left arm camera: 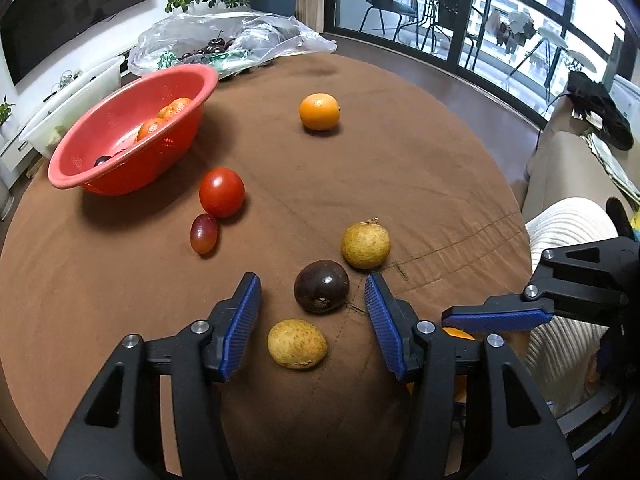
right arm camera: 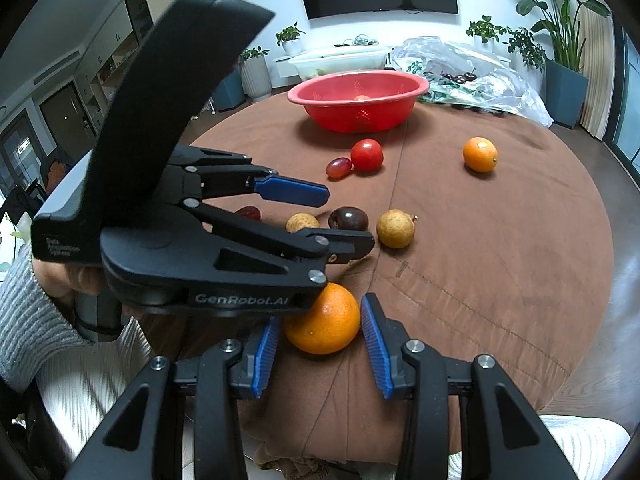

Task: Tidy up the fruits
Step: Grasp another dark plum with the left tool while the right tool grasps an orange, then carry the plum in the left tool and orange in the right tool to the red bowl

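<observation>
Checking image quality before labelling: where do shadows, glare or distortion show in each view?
Left wrist: the red colander casts a soft shadow toward the camera; fisheye bows the window frames. Right wrist: glare on the floor; the left gripper hides some fruit.

Items I cannot fully see from my station:

- Large orange: left view shows only a sliver behind my left tool; in the right view its left flank sits under that tool's body.
- Red basket: contents partly masked by its near wall; two oranges show, and a dark round item I cannot identify.
- Plastic bag: dark fruit inside, too small to count.
- Small red fruit: mostly hidden behind the left tool.
- Table: near edge cut off by the frame.
</observation>
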`<action>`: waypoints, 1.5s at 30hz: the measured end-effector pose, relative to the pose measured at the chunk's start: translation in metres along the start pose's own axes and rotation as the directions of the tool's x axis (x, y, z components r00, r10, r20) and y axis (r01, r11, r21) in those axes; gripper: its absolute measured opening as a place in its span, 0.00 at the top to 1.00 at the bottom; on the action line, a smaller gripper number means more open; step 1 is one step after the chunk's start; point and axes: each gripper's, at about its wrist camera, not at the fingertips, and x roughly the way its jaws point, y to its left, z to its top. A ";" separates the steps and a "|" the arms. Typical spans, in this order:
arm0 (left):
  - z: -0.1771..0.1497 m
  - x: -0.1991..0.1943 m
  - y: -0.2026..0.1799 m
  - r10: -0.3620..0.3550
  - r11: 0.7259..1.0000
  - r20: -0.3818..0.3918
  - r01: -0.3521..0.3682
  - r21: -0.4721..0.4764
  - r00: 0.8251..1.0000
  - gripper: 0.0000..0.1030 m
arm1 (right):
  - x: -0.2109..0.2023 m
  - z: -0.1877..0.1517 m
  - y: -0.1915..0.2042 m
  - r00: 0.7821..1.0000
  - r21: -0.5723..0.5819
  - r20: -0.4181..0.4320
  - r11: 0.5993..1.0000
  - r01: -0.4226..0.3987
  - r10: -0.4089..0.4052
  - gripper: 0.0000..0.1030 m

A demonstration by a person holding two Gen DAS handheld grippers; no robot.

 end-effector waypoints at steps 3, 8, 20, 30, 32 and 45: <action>0.000 0.003 0.002 -0.006 1.000 -0.011 0.006 -0.002 1.000 0.64 | 0.000 0.000 0.000 1.000 0.002 0.001 1.000 -0.001 0.001 0.58; -0.001 0.004 -0.001 -0.012 1.000 -0.008 0.012 0.016 1.000 0.70 | 0.000 0.000 0.000 1.000 0.001 0.000 1.000 0.000 0.000 0.58; -0.001 -0.001 0.000 -0.008 1.000 0.004 0.008 0.010 1.000 0.76 | 0.000 -0.001 0.000 1.000 -0.002 0.002 1.000 0.004 -0.004 0.58; -0.003 -0.019 0.014 -0.022 0.998 0.044 0.024 -0.055 0.999 0.76 | -0.006 0.001 -0.006 1.000 0.034 0.024 0.999 -0.013 0.012 0.58; -0.003 -0.022 0.016 -0.022 0.998 0.051 0.025 -0.064 0.998 0.76 | -0.007 0.002 -0.007 0.999 0.043 0.028 0.999 -0.017 0.016 0.58; 0.000 -0.036 0.028 -0.014 0.994 0.089 0.024 -0.111 0.996 0.76 | -0.011 0.010 -0.019 0.999 0.085 0.048 0.996 -0.022 0.018 0.58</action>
